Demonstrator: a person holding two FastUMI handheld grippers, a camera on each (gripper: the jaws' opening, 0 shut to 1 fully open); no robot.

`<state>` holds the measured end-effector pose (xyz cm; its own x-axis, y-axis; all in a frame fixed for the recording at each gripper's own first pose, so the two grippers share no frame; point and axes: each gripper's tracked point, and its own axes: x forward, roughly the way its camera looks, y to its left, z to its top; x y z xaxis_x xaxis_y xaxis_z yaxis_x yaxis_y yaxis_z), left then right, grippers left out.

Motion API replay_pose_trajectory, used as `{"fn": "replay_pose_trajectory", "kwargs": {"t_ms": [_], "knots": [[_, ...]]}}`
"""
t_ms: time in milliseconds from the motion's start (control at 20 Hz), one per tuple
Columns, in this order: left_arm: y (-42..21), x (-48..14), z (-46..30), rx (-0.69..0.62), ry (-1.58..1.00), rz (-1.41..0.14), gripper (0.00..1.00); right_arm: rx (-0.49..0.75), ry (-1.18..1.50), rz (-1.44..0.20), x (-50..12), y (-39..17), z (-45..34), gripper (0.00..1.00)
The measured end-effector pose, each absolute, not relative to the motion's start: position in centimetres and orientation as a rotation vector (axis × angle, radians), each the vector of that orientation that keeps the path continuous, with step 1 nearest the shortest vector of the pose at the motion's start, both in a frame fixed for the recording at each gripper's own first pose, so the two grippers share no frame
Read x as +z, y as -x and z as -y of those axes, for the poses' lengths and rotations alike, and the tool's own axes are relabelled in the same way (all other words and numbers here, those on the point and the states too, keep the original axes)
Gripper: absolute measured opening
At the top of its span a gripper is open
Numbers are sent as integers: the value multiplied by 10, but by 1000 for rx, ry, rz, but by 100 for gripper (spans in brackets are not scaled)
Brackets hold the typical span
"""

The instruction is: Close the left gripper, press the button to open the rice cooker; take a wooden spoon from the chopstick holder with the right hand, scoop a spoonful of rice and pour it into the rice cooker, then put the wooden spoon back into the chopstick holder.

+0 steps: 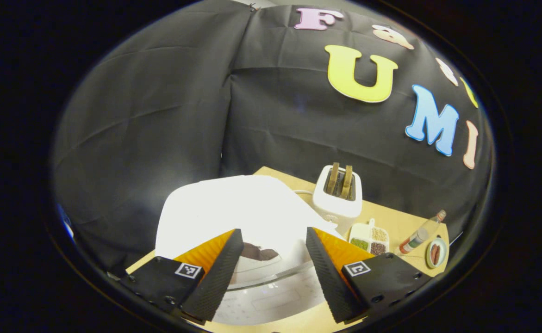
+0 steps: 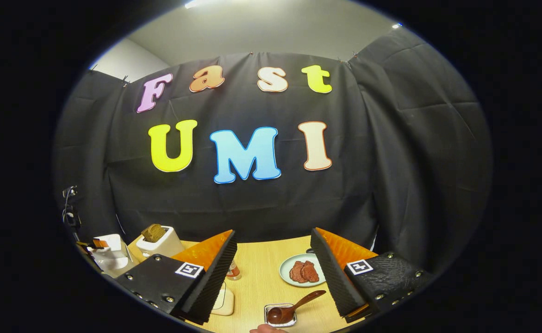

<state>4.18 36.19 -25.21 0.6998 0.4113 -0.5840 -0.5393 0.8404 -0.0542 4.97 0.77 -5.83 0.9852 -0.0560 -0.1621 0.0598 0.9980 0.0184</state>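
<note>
The left tool [image 1: 274,256] is hovering with its jaws apart over the white rice cooker [image 1: 233,217], whose lid is looking closed, so the step in hand is probably bringing the fingers together and pressing squarely on the lid button, which is too glared out to place. The right tool [image 2: 273,270] is also standing apart and empty above the wooden spoon [image 2: 291,309], lying in a small holder. The light wood tabletop [image 2: 261,277] is carrying a toaster [image 1: 338,192], a grain dish [image 1: 369,238], a bottle [image 1: 421,232] and a plate of meat [image 2: 302,270], with black cloth walling the booth.

The left gripper [image 1: 274,273] hangs with fingers [image 1: 217,273] spread apart; the right gripper [image 2: 273,277] likewise, gripping nothing.
</note>
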Motion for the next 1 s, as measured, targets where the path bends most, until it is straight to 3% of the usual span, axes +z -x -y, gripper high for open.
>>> {"fn": "replay_pose_trajectory", "kwargs": {"t_ms": [250, 300, 400, 450, 1000], "knots": [[-38, -267, -360, 540, 251, -607, 99, -65, 2, -134, -49, -48, -11, 96], [-40, -267, -361, 544, 251, -604, 94, -61, 8, -134, -50, -48, -13, 96], [-39, -272, -360, 552, 259, -618, 99, -56, 13, -139, -52, -47, -16, 96], [-38, -274, -359, 556, 259, -624, 93, -55, 14, -144, -54, -47, -17, 96], [-40, -264, -356, 523, 254, -599, 95, -62, -30, -167, -60, -42, -13, 97]]}}
